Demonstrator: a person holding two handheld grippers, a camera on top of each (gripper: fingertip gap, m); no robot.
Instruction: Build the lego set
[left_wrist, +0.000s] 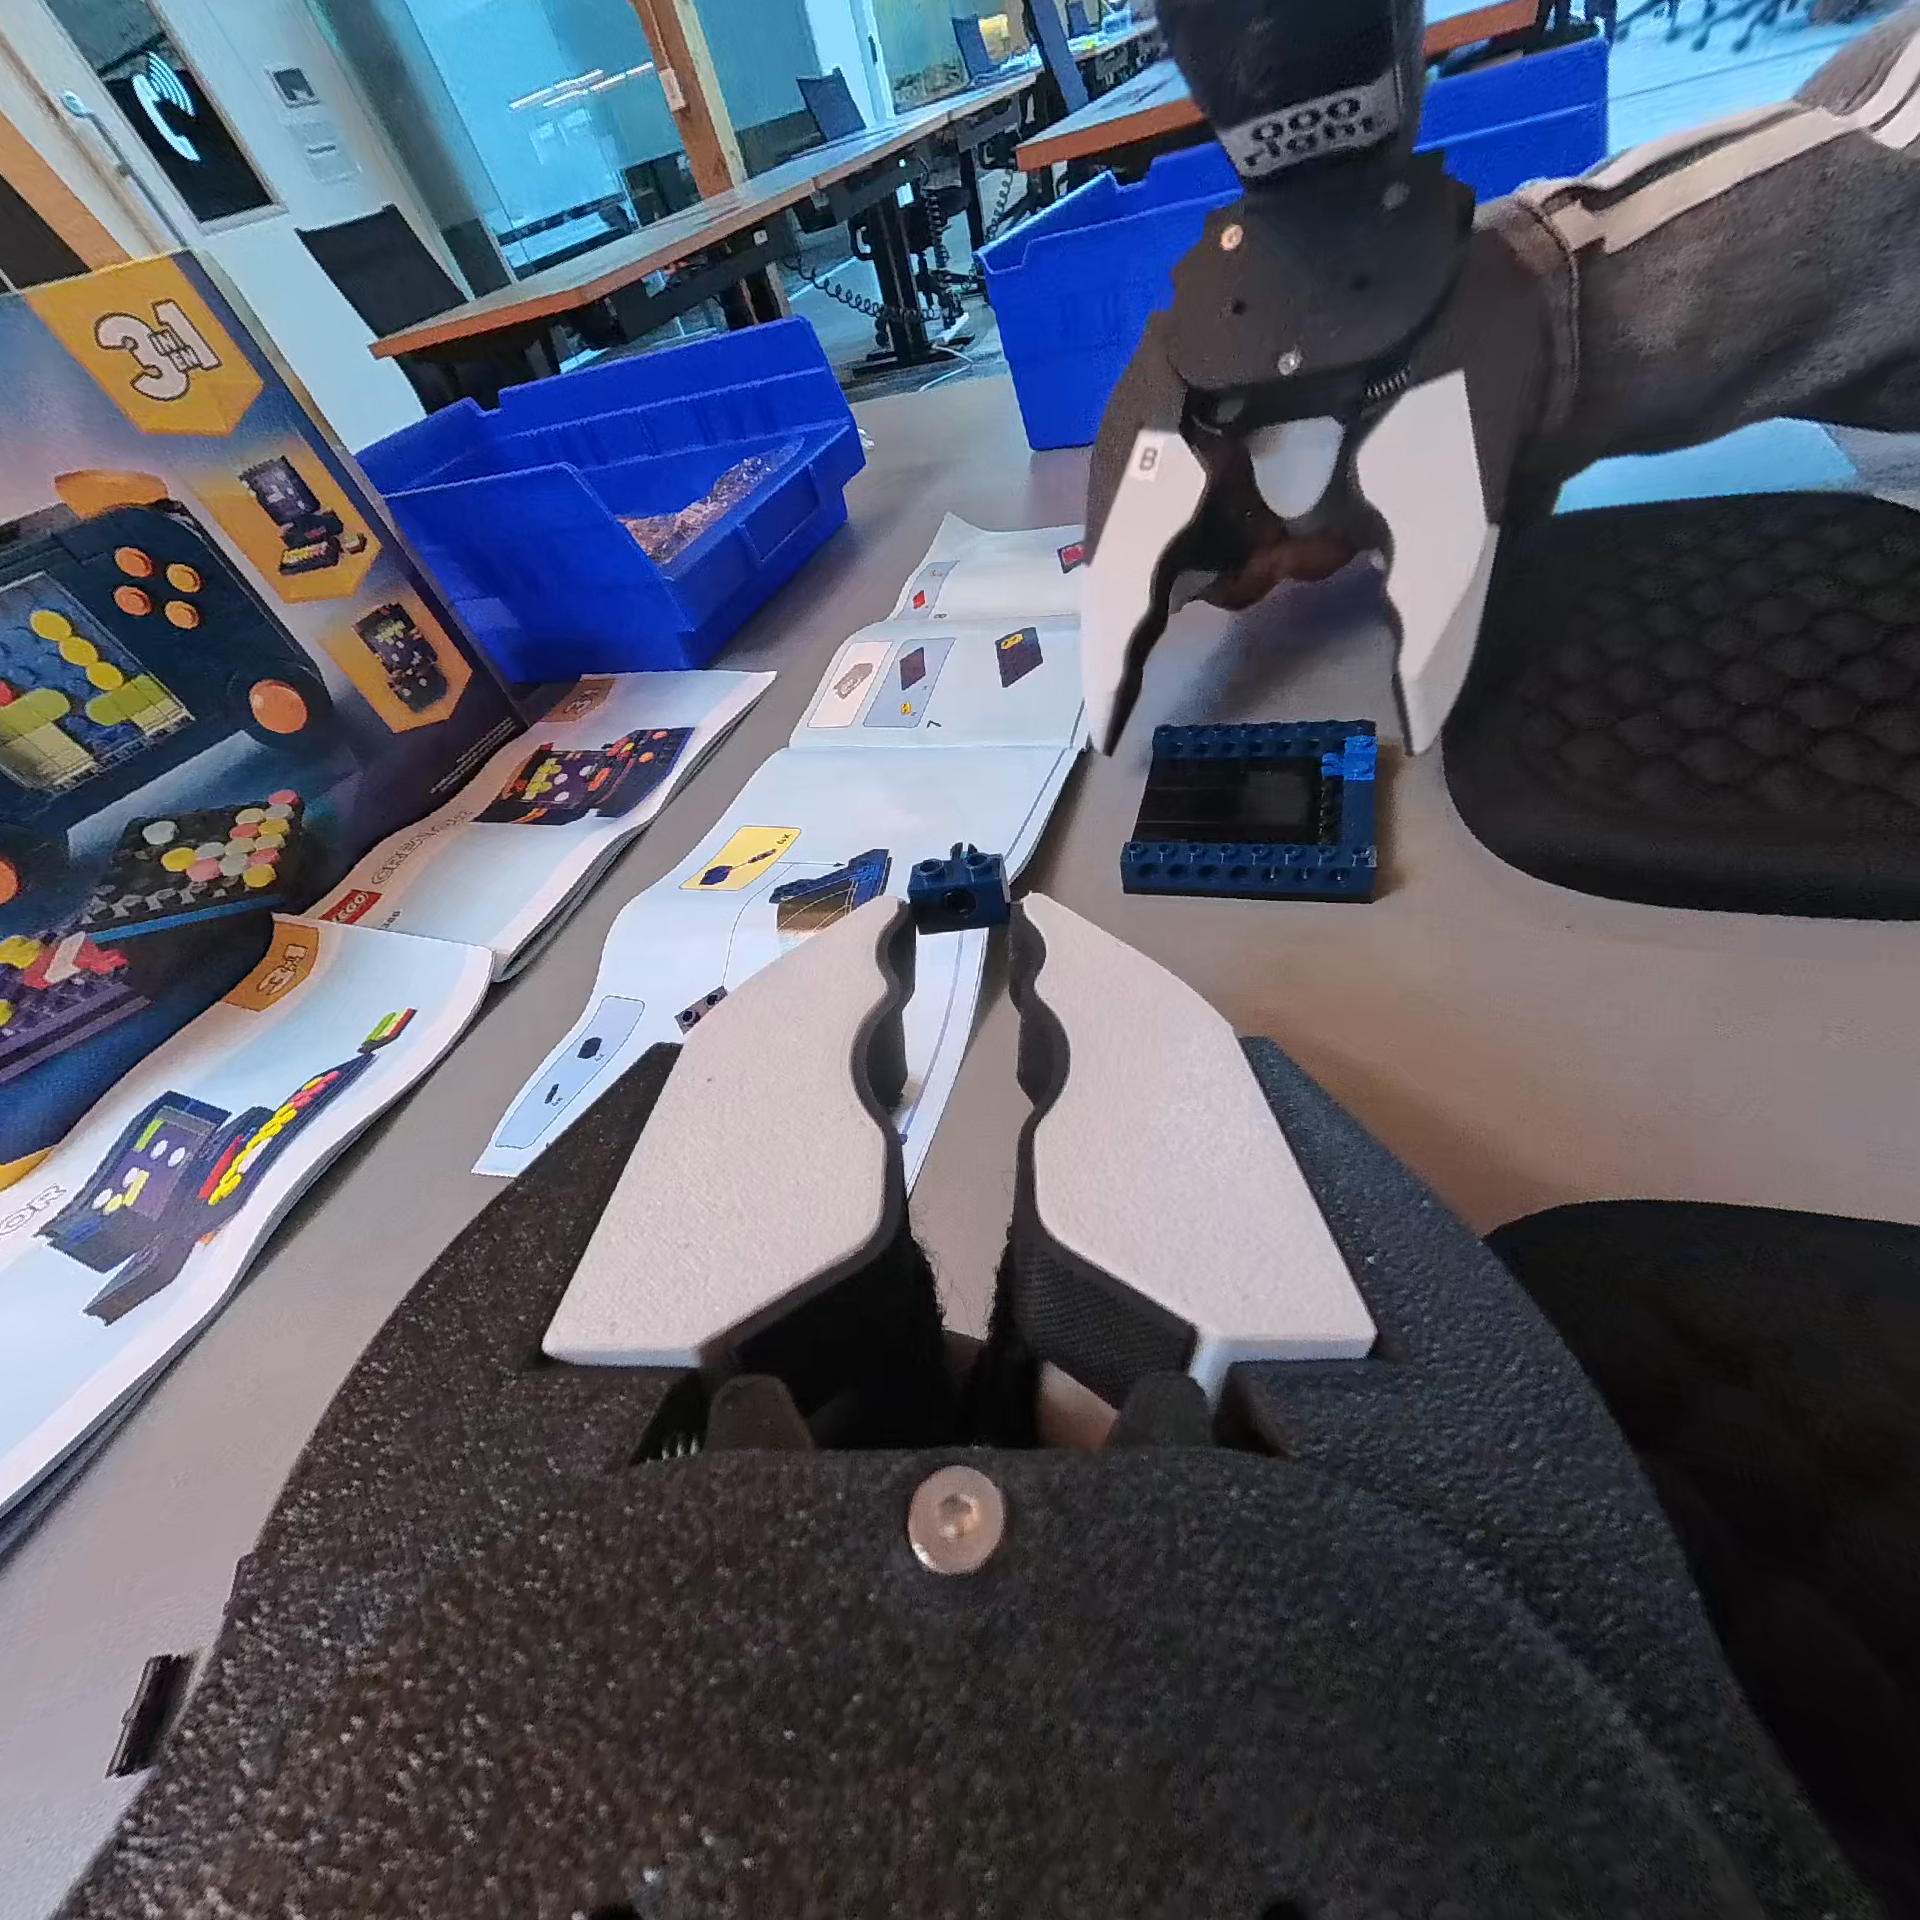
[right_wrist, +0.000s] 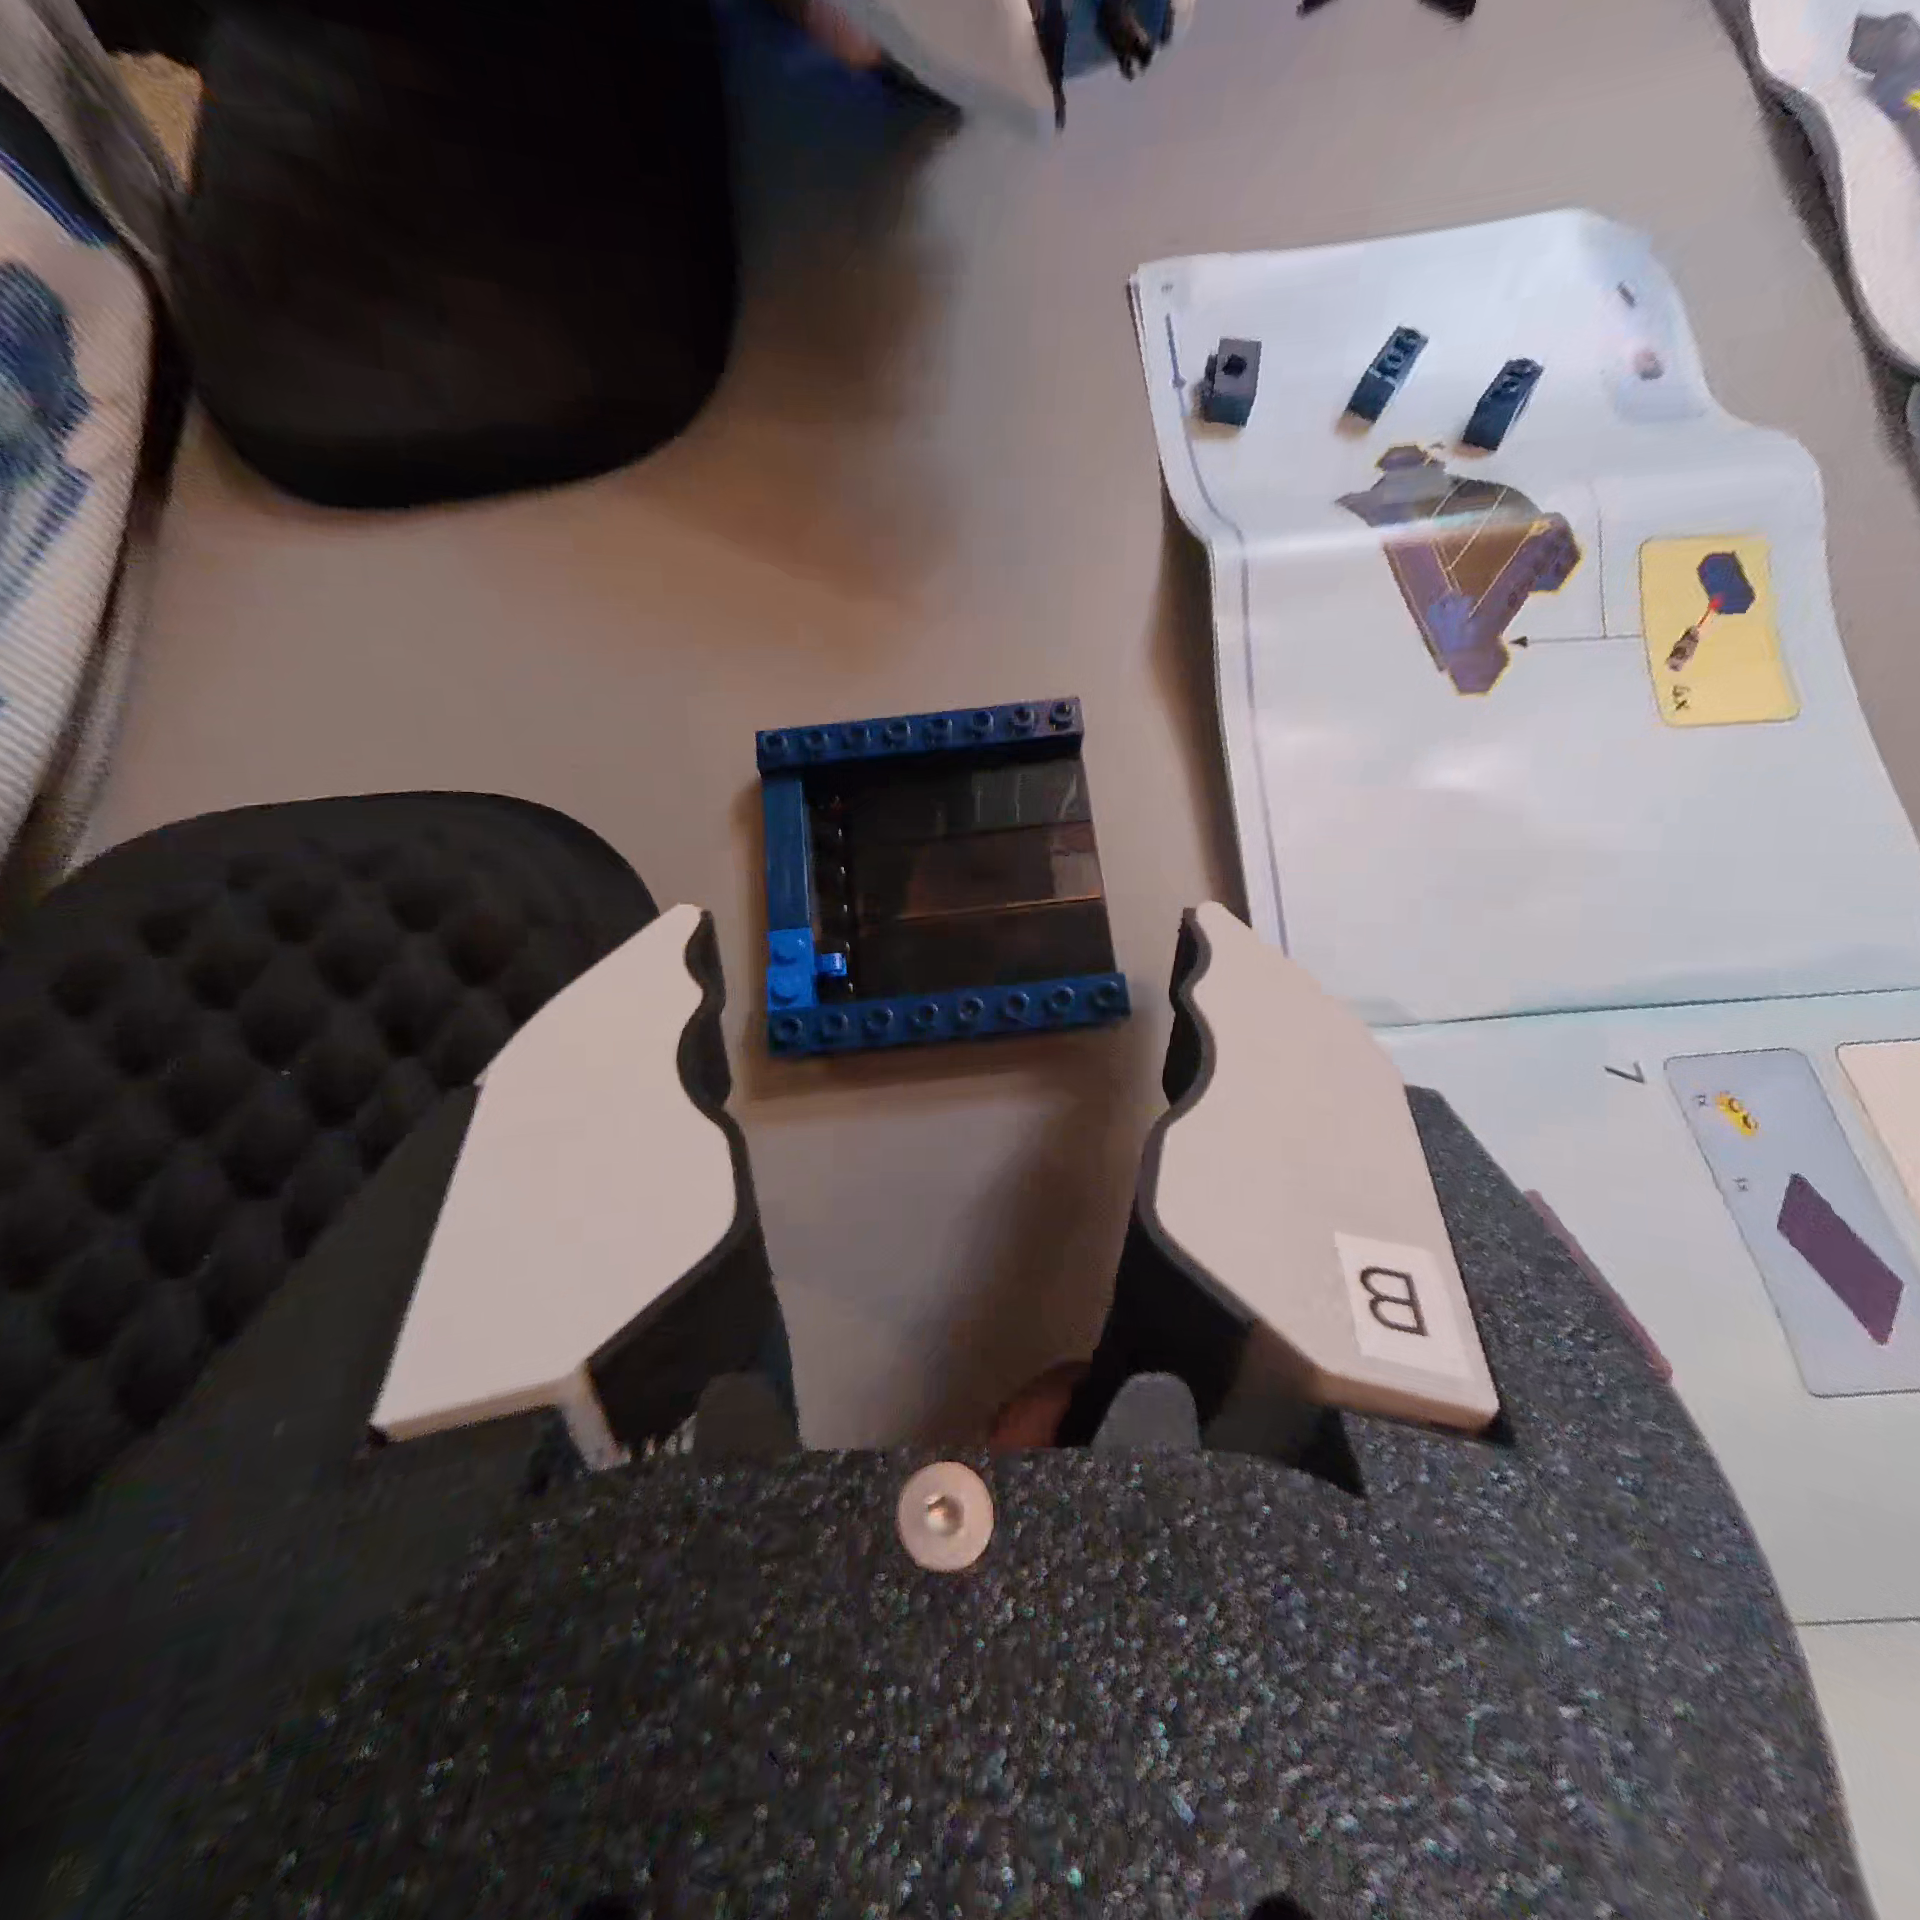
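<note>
Grey worktop (right_wrist: 935, 582) is seen beneath both tools, with office desks blurred behind. A small dark blue brick (left_wrist: 958, 891) is clamped at the tips of the left tool (left_wrist: 961, 914), held above an open instruction booklet (left_wrist: 852, 800). The right tool (right_wrist: 940, 935) is held with its fingers wide apart and bare, above a dark blue brick frame (right_wrist: 940, 883) with a black floor, lying flat on the worktop; neither pad is touching it. A lighter blue piece (right_wrist: 792, 971) is fixed in one corner of the frame. Black foam pads (right_wrist: 260, 1039) lie beside the frame. Blue bins (left_wrist: 623, 520) and a toy box (left_wrist: 156, 623) stand farther off.
</note>
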